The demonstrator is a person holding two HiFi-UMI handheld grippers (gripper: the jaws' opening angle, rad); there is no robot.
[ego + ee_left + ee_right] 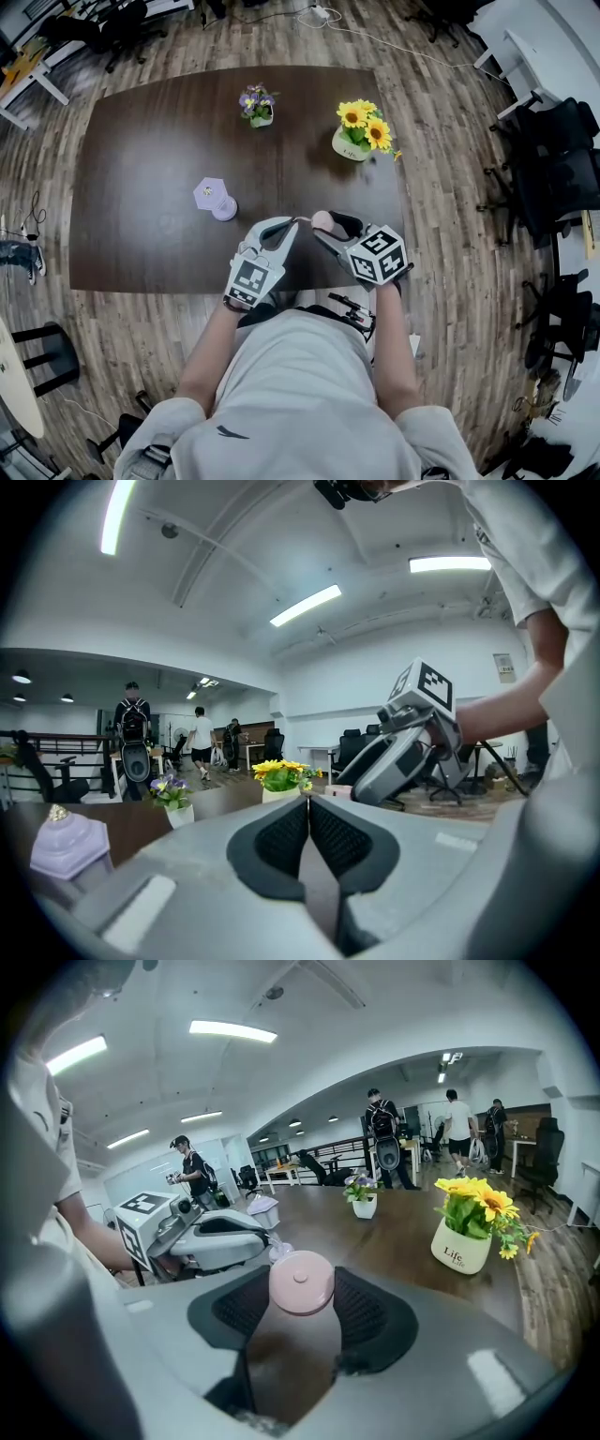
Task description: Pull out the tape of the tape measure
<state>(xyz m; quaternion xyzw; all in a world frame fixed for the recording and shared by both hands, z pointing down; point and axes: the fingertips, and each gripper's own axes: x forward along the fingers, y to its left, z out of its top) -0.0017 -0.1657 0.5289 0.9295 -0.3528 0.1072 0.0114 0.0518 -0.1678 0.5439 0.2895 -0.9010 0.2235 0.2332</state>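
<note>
Nearest us, our right gripper [325,226] has its jaws partly apart, clamped on the round pink tape measure [302,1282] above the dark table's [141,187] 6 o'clock edge. At the measure's 9 o'clock, just beside it, our left gripper [307,827] has its pads pressed together; whether they pinch the tape's tip we cannot tell. Farther off stand a lilac ornament [214,197] at 10 o'clock, and a sunflower pot [356,131] at 1 o'clock.
</note>
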